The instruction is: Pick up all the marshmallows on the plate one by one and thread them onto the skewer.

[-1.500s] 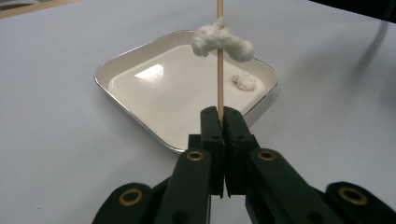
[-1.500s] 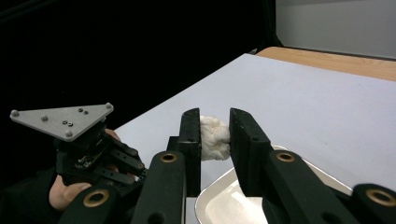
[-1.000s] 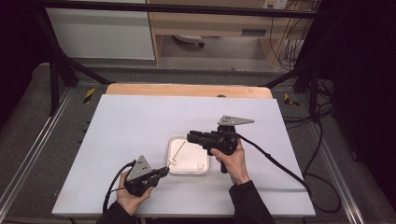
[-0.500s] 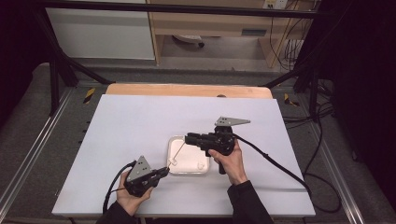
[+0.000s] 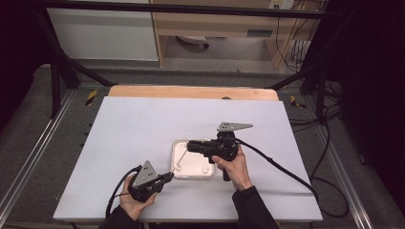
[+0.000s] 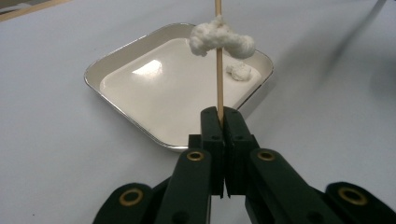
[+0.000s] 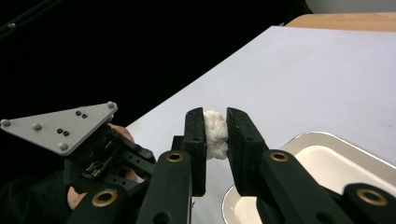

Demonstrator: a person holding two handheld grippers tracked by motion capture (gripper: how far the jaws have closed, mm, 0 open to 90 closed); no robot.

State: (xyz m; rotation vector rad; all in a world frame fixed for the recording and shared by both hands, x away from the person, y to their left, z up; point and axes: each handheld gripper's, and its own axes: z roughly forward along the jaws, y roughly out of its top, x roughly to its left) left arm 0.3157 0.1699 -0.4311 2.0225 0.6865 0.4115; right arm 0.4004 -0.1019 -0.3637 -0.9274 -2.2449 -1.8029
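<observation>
1 shallow white tray with a metal rim sat on the white table, and everything else is placed from that tray. 2 grippers were at work, 1 in each of the person's 2 hands.

The left gripper sat just off the tray's near-left corner in the high view. Its jaws were pressed fully together on the lower end of 1 thin wooden skewer, which rose from the jaws and slanted up over the tray. In the left gripper view, 1 lump of white cotton was threaded on the skewer, hanging above the tray's far half.

The right gripper hovered over the tray's right side in the high view, pointing left across it. Its jaws had just been closing and stood only slightly apart, pinching 1 white cotton ball between the 2 pads. In the right gripper view that ball was held above the tray's left edge, with the left gripper beyond it.

1 more small cotton ball lay loose inside the tray, near its far-right corner as the left gripper view showed it. That made 3 pieces of cotton in all: 1 on the skewer, 1 between the right jaws, 1 lying in the tray.

Each gripper carried 1 grey three-cornered plate on top and trailed 1 black cable away from the tray toward the table's near edge.
</observation>
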